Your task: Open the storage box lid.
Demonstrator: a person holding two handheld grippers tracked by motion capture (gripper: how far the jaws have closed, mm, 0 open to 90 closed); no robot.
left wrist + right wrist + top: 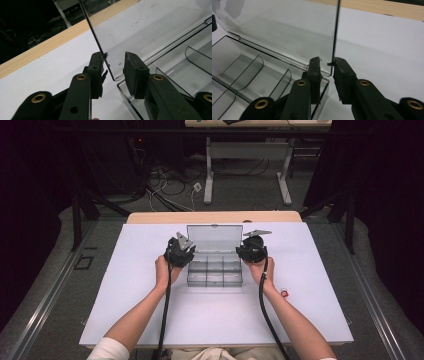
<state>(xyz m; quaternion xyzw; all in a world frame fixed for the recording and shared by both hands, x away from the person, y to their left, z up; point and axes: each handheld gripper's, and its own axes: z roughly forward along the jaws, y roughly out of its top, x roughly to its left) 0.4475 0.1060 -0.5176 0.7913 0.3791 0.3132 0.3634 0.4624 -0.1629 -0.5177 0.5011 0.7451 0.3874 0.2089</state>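
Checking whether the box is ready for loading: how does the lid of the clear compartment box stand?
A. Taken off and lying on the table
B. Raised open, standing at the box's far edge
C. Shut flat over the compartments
B: the lid stands up behind the compartments of the clear compartment box, with its two side edges between the jaws of the left gripper and right gripper.

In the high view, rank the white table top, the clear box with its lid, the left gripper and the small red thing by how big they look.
1. Table top, by far the largest.
2. Clear box with its raised lid.
3. Left gripper, about a match for the right gripper.
4. Red thing, smallest.
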